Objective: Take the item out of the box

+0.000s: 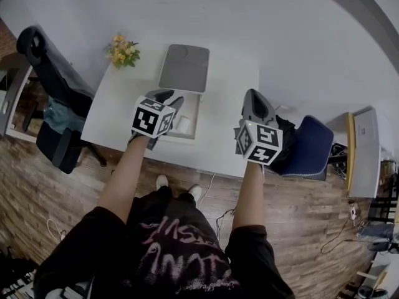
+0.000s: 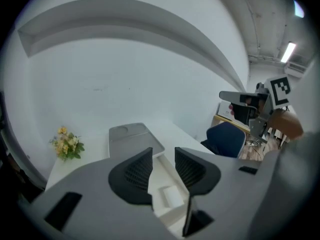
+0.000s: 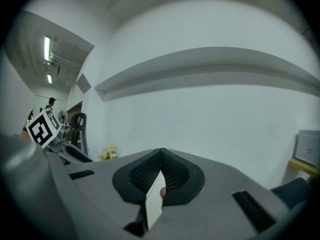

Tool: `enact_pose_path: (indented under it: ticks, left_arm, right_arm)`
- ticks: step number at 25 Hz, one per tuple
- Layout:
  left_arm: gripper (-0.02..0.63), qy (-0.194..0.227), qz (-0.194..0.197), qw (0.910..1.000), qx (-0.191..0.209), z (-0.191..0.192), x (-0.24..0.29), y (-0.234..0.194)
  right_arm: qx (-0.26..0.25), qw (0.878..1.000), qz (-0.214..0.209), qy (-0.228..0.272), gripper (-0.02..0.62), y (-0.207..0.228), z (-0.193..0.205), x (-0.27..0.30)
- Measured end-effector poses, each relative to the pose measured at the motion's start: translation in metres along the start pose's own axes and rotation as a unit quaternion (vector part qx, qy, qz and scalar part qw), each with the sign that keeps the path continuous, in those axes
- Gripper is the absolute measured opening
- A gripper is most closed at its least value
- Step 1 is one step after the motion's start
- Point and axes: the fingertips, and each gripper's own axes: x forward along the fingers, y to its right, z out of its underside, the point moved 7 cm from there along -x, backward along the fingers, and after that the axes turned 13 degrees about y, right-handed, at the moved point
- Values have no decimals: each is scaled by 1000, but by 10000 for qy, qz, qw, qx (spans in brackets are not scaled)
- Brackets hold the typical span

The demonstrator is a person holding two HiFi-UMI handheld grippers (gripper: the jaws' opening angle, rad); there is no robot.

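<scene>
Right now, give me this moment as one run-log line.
left claw: open, above box | item: in box | lid: off | right claw: shut

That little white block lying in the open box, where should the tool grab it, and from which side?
Grip the white block across two opposite side edges, coming from above. It lies flat, sunk in the box, whose walls would likely block a sideways approach. The open left tool hangs over it.
</scene>
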Motion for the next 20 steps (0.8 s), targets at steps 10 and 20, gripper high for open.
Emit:
enact_pose_path:
  ticks: [10, 20]
  left_arm:
    - [178, -1584, 335, 9849, -611, 88, 35, 13]
    - [224, -2574, 379, 9630, -699, 131, 64, 18]
  right_arm:
    - [122, 9996, 30, -262, 11, 8, 30, 2]
    - [183, 9991, 43, -389, 11, 17, 47, 5]
